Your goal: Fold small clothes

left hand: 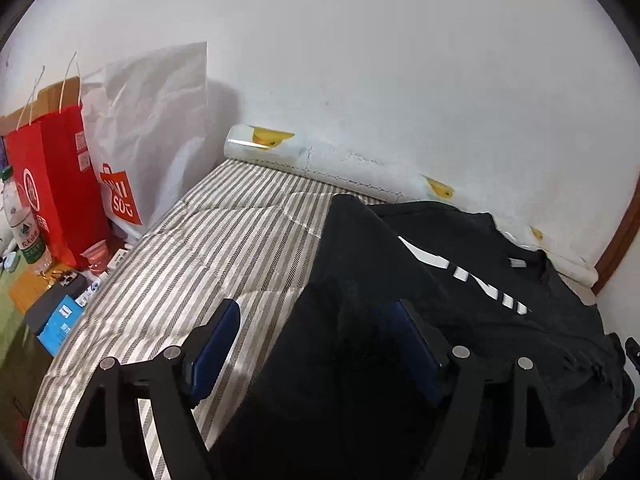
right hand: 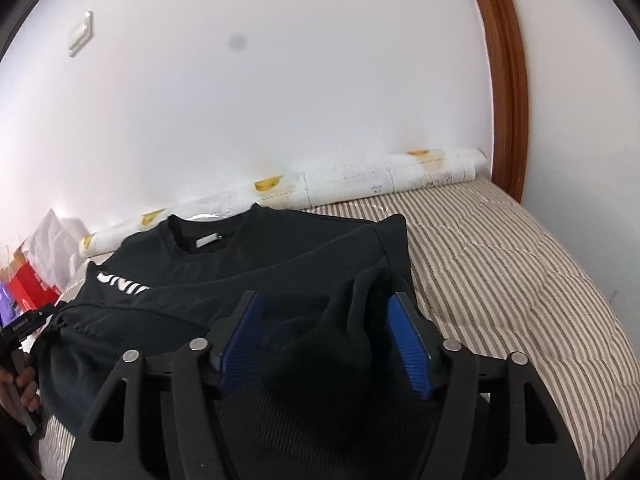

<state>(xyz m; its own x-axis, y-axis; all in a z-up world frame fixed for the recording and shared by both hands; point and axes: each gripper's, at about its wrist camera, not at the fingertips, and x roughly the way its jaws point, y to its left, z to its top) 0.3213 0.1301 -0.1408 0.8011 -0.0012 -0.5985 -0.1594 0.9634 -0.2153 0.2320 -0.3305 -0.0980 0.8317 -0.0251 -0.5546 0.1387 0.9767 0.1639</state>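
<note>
A black T-shirt [left hand: 480,300] with white lettering lies on the striped mattress [left hand: 224,248], partly folded, collar toward the wall. My left gripper [left hand: 316,320] is open; its blue pads stand wide apart, the right pad over the shirt's left edge, the left pad over bare mattress. In the right wrist view the same shirt [right hand: 248,256] lies ahead, and my right gripper [right hand: 324,312] is open with bunched black cloth lying between its blue pads [right hand: 408,336]. The left gripper shows at the left edge of the right wrist view [right hand: 24,324].
A white roll with yellow prints [left hand: 264,144] lies along the wall. Red [left hand: 52,184] and white shopping bags [left hand: 148,136], a bottle [left hand: 20,220], a pink cup [left hand: 96,256] and small boxes crowd the left side. A brown wooden frame [right hand: 508,80] stands at right.
</note>
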